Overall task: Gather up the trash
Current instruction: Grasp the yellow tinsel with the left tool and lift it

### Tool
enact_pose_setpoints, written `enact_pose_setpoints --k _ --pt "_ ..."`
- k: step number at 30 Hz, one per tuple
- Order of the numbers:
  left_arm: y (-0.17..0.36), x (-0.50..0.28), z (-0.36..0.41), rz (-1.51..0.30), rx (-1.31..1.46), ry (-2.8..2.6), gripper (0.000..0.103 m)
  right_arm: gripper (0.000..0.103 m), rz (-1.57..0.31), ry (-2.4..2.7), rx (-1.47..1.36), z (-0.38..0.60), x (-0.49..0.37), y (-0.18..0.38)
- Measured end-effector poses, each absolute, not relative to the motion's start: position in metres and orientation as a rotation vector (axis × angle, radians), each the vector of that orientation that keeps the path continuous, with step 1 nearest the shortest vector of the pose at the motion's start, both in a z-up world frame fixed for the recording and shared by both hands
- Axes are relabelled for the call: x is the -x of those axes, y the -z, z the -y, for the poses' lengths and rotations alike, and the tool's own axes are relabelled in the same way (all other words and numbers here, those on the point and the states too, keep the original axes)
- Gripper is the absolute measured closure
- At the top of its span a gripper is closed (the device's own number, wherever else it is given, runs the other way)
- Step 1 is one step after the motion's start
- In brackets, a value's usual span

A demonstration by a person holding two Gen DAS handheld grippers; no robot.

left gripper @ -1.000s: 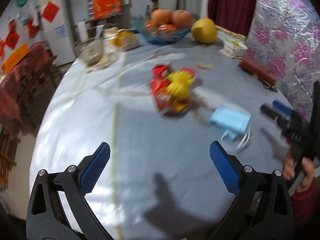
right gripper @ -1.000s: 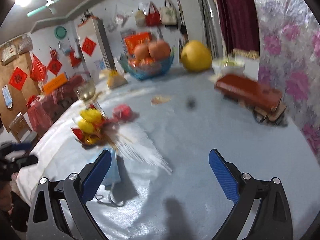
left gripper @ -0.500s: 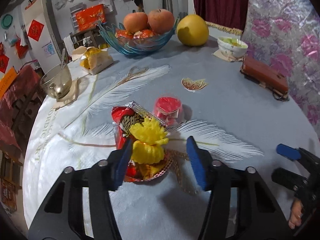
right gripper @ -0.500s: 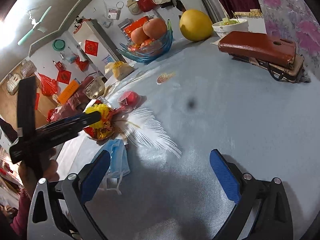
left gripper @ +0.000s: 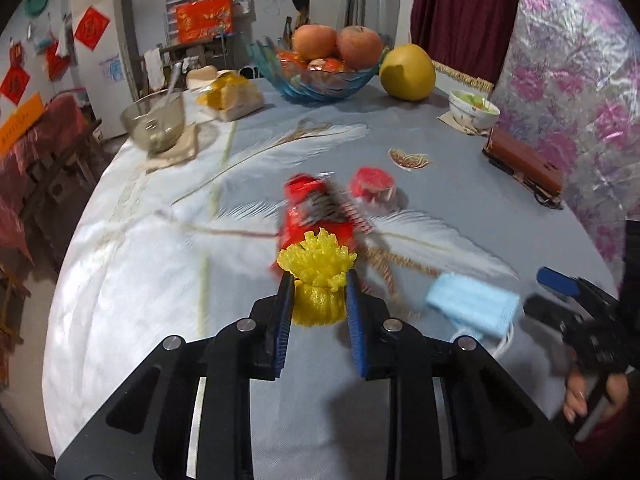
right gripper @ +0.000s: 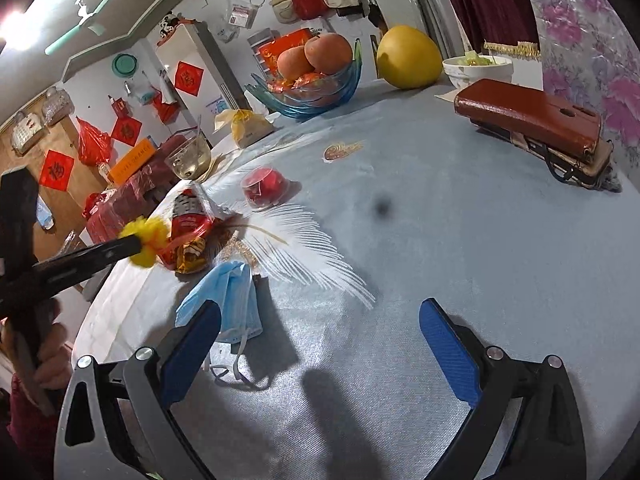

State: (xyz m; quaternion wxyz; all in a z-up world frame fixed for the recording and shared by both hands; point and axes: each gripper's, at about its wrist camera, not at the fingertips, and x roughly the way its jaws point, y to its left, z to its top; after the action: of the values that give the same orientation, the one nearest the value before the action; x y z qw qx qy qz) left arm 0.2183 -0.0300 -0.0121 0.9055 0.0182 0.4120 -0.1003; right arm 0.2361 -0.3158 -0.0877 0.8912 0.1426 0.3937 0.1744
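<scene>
**Operator:** Report the condition of the left gripper [left gripper: 318, 298].

**Inspector:** Its jaws have just been closing and now stand narrow. The blue pads [left gripper: 285, 312] press on both sides of a yellow frilled plastic wrapper [left gripper: 318, 276]. In the right wrist view the same wrapper [right gripper: 146, 240] sits at the tip of the left gripper's black finger, just beside the table's near-left edge.

**Operator:** What lies around the wrapper?

**Inspector:** A red snack wrapper [left gripper: 314, 210] lies directly behind it, blurred in the left view. In the right wrist view the red wrapper [right gripper: 188, 226] rests on the table, touching or just behind the yellow piece; which, I cannot tell. A red plastic cup [left gripper: 372, 186] sits just beyond, lying on its side. A light blue face mask [left gripper: 472, 306] lies to the right of the left gripper, ear loops trailing on the cloth.

**Operator:** And the right gripper [right gripper: 320, 354]?

**Inspector:** Its jaws stand wide apart with nothing between them. The left pad overlaps the face mask [right gripper: 230, 296] in the picture; contact cannot be confirmed.

**Operator:** Describe the work surface.

**Inspector:** A round table with a grey-blue feather-print tablecloth [right gripper: 460, 240]. At the far side stand a blue glass fruit bowl [left gripper: 320, 80], a pomelo [left gripper: 408, 72] and a glass bowl with a spoon [left gripper: 154, 124]. A brown leather case [right gripper: 528, 118] lies at the right edge.
</scene>
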Motion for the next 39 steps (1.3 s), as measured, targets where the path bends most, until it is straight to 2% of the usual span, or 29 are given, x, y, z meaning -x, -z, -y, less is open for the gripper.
enact_pose_setpoints --k 12,18,19,24,26,27,32,38,39 --pt "0.041 -0.178 -0.024 -0.937 0.043 0.153 0.074 0.005 -0.789 -0.364 -0.304 0.319 -0.234 0.086" --pt "0.049 -0.175 -0.023 -0.941 0.052 0.167 0.050 0.005 -0.765 -0.378 -0.310 0.321 -0.230 0.085" --pt "0.051 -0.176 -0.021 -0.942 0.054 0.170 0.049 0.005 -0.757 -0.380 -0.312 0.321 -0.229 0.084" --pt "0.062 -0.182 -0.012 -0.923 0.005 0.113 0.050 0.005 -0.694 -0.364 -0.264 0.313 -0.219 0.079" --pt "0.066 -0.183 -0.013 -0.915 -0.006 0.079 0.055 0.005 -0.675 -0.358 -0.183 0.299 -0.212 0.075" --pt "0.067 -0.182 -0.014 -0.911 -0.004 0.074 0.066 0.005 -0.667 -0.365 -0.138 0.290 -0.209 0.073" --pt "0.059 -0.170 -0.024 -0.867 0.027 0.095 0.067 0.007 -0.664 -0.456 -0.085 0.256 -0.200 0.068" --pt "0.045 -0.153 -0.039 -0.836 0.078 0.119 0.067 0.024 -0.729 -0.456 -0.160 0.242 -0.224 0.071" --pt "0.044 -0.150 -0.040 -0.831 0.080 0.117 0.067 0.031 -0.750 -0.456 -0.172 0.240 -0.229 0.073"
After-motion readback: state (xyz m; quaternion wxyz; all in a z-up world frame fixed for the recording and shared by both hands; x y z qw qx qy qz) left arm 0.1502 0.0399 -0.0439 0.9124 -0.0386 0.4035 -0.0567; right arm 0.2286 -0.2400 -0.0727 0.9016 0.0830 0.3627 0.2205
